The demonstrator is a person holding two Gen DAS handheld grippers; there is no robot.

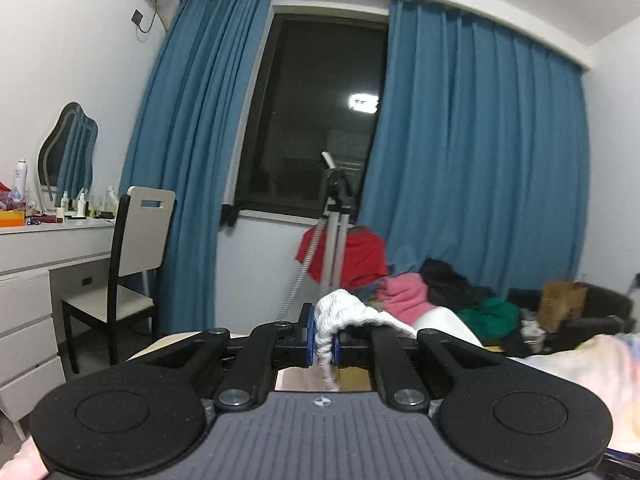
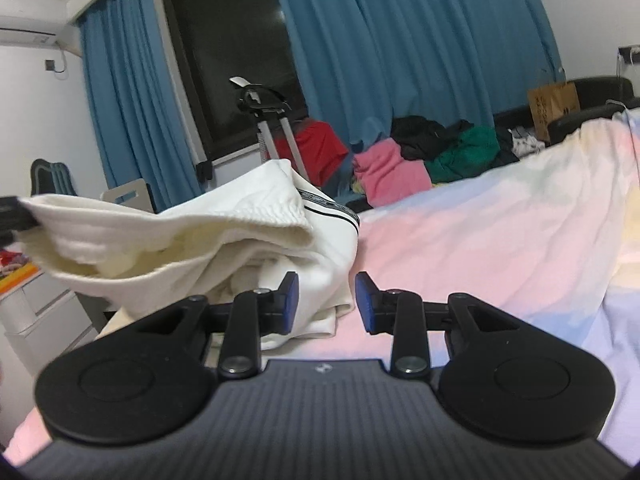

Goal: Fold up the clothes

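White garment (image 2: 192, 236) hangs lifted above bed (image 2: 460, 240), ribbed hem bunched w/ black-striped band on its right side. Left tool (image 1: 323, 346) is clamped tight on hem fabric. Right tool (image 2: 327, 300) is wide apart, holding nothing, just beside garment's lower folds. Clothes pile (image 2: 424, 156) sits beyond bed, near blue curtains (image 2: 400, 40).

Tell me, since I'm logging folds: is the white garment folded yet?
Not folded: the white garment hangs bunched, one edge pinched in the left gripper.

Left gripper (image 1: 323, 345) pinched tight and raised, right gripper (image 2: 327, 303) parted, held low
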